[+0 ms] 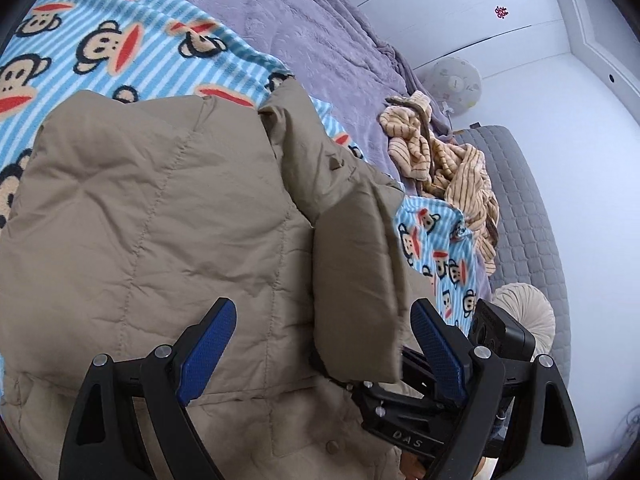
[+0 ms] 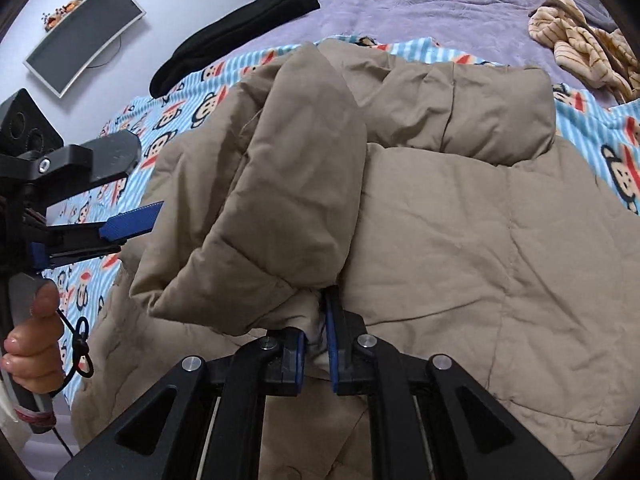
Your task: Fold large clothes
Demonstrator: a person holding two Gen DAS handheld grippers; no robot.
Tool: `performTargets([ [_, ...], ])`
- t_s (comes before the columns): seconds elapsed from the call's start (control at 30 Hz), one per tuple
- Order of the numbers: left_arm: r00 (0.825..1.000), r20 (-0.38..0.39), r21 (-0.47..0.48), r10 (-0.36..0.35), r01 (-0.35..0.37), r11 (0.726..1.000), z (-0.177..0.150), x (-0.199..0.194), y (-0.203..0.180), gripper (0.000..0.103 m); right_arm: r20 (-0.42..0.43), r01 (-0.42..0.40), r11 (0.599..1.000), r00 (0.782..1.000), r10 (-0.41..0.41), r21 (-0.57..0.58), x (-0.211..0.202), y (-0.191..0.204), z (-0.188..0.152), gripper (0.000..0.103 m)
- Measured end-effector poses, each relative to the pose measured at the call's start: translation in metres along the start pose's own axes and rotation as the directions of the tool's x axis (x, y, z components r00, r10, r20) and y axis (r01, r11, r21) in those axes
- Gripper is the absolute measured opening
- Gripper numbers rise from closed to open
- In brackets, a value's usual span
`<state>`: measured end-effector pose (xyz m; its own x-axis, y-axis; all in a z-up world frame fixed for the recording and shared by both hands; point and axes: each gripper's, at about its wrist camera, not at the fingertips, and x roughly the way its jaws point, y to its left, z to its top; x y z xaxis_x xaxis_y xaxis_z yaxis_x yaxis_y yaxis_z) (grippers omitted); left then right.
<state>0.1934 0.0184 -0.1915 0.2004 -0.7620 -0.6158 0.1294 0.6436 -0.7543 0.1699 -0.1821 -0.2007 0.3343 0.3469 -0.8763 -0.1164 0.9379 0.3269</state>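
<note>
A tan quilted puffer jacket (image 1: pixel 152 216) lies spread on a blue striped monkey-print blanket (image 1: pixel 120 28). In the right wrist view my right gripper (image 2: pixel 318 332) is shut on the cuff end of one sleeve (image 2: pixel 288 200), and the sleeve is lifted and draped over the jacket body (image 2: pixel 480 260). My left gripper (image 1: pixel 323 306) is open above the jacket, with that raised sleeve (image 1: pixel 356 272) hanging just ahead of its pads but not pinched. The right wrist view also shows the left gripper (image 2: pixel 148 178) open at the left edge, with a hand (image 2: pixel 32 344) on its handle.
The blanket lies on a purple bedspread (image 2: pixel 420 4). A folded black garment (image 2: pixel 240 20) is at the far left. A crumpled beige striped garment (image 1: pixel 444 160) is at the right, near a grey quilted bench (image 1: pixel 520 208) and a round cushion (image 1: pixel 528 312). A monitor (image 2: pixel 84 36) hangs on the wall.
</note>
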Motion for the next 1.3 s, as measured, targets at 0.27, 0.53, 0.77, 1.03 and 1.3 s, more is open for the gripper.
performTargets([
  [0.27, 0.998, -0.038, 0.004, 0.05, -0.05, 0.999, 0.006, 0.02, -0.003, 0.09, 0.052, -0.046, 0.998, 0.998, 0.044, 0.048, -0.035, -0.017, -0.012, 0.08],
  [0.53, 0.976, -0.125, 0.071, 0.179, -0.171, 0.983, 0.004, 0.064, -0.007, 0.017, 0.039, -0.016, 0.984, 0.999, 0.009, 0.175, -0.086, -0.086, -0.073, 0.059],
  [0.77, 0.973, -0.047, 0.148, 0.225, -0.216, 0.965, -0.004, 0.043, -0.03, 0.013, -0.024, 0.211, 0.946, 0.977, -0.211, 0.247, -0.093, -0.146, -0.105, 0.015],
  [1.03, 0.931, -0.068, 0.16, 0.357, -0.343, 0.925, -0.015, 0.052, 0.009, 0.014, 0.008, 0.331, 0.891, 0.936, -0.351, 0.311, -0.085, -0.195, -0.091, 0.012],
  [1.3, 0.84, 0.063, 0.181, 0.539, -0.541, 0.822, -0.017, 0.012, 0.002, 0.024, -0.013, 0.327, 0.893, 0.94, -0.34, 0.31, -0.081, -0.198, -0.097, 0.012],
])
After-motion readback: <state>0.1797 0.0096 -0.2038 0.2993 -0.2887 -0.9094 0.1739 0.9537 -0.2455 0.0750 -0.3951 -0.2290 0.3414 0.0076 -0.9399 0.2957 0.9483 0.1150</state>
